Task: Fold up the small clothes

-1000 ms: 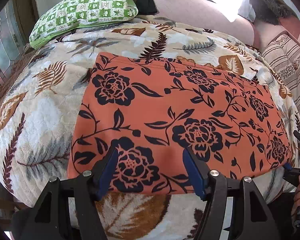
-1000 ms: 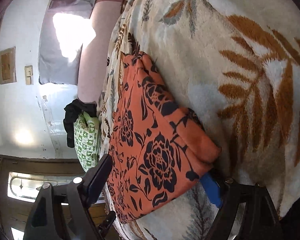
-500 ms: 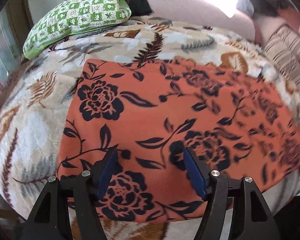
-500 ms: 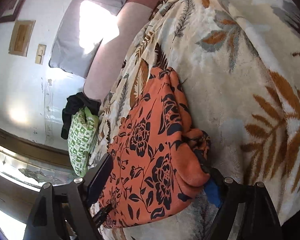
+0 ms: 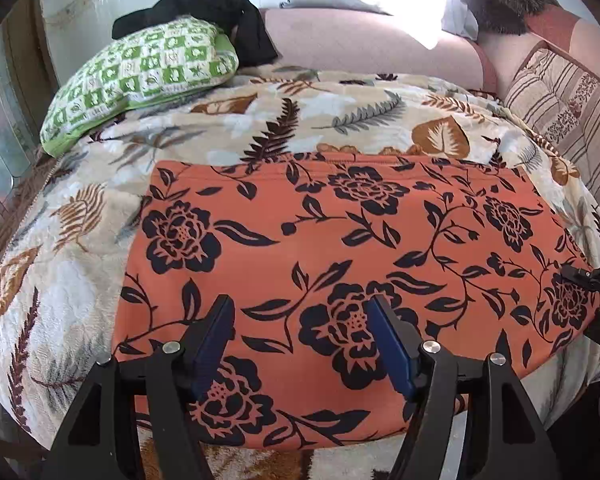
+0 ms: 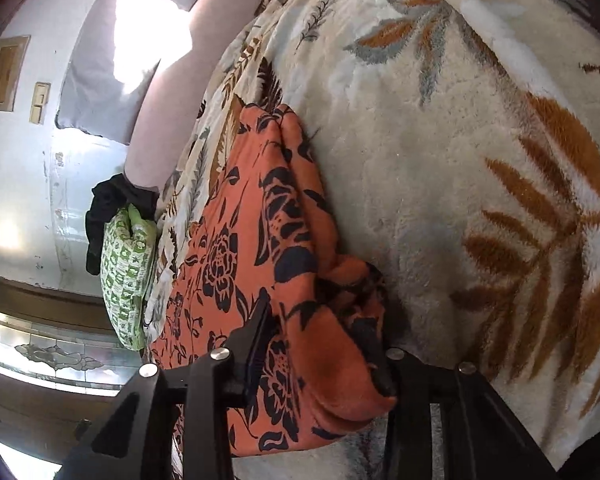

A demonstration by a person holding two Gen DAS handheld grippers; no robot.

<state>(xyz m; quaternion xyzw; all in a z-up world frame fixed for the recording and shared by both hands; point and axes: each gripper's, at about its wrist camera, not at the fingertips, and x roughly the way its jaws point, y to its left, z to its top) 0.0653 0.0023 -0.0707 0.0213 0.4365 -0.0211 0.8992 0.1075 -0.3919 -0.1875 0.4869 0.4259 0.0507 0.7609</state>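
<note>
- Spreading under both grippers is a plush cream blanket with brown and grey leaf prints (image 5: pixel 340 120), its fuzzy pile lying bare and open to the right of the right gripper (image 6: pixel 320 344).
- Lying flat on that blanket is a smooth orange cloth printed with black roses and vines (image 5: pixel 340 248), roughly rectangular, its far hem running straight across ahead of the left gripper (image 5: pixel 300 336).
- The left gripper is hovering over the cloth's near edge, blue-padded fingers (image 5: pixel 392 344) standing apart with nothing pressed between them.
- The right gripper's jaws are closing on the cloth's bunched right corner (image 6: pixel 332 344), thick folds of fabric sitting between the fingers and bulging past them.
- Beyond the cloth's far left corner a green-and-white checked cushion (image 5: pixel 140 76) is resting, with a crumpled black garment (image 5: pixel 220 8) draped behind it.
- A striped beige pillow (image 5: pixel 572 112) is sitting far right of the left gripper.
</note>
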